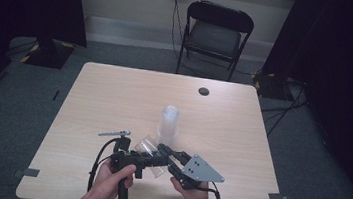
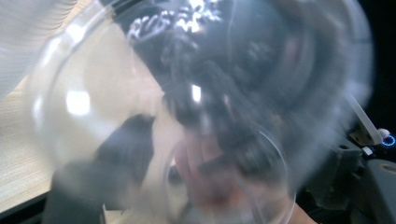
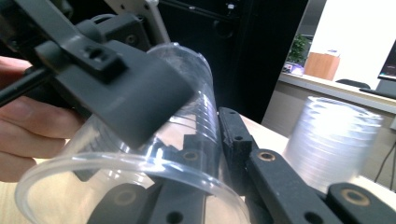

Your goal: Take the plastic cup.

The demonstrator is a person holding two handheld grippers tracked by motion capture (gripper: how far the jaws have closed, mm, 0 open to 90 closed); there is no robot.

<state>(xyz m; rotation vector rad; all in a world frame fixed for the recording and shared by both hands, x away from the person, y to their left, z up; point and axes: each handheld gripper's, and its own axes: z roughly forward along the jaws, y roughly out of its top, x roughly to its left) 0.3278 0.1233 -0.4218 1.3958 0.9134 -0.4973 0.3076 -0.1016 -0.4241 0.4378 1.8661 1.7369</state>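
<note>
The clear plastic cup [image 1: 151,153] you are handling is see-through and thin-walled, with fine ribs ringing its side and a thick rolled rim, and it lies tipped on its side in the air just above the counter [image 1: 115,92], between your two hands. In the right gripper view the cup [image 3: 140,154] has its open mouth toward the camera, and nothing lies inside it except the dark fingers seen through the wall. Your right gripper [image 1: 170,160] has closed its fingers [image 3: 243,140] on the cup's wall at the rim: one finger lies inside the mouth and the other runs along the outside, with the plastic pinched between them. Your left gripper [image 1: 145,159] comes at the cup from the opposite side; its grey finger [image 3: 126,93] lies over the top of the cup's wall, and its fingers stand apart, not pressing the plastic. In the left gripper view the cup [image 2: 154,116] is a blur right against the lens, its round bottom toward the camera, with one dark finger [image 2: 126,149] showing through the plastic. Just beyond the fingertips of both grippers, farther from you, a stack of clear cups [image 1: 168,123] stands upright on the counter, nested one in another; in the right gripper view this stack [image 3: 331,140] sits to the right of the fingers, apart from the held cup. A small grey tool [image 1: 114,133] lies on the counter just left of your left gripper.
</note>
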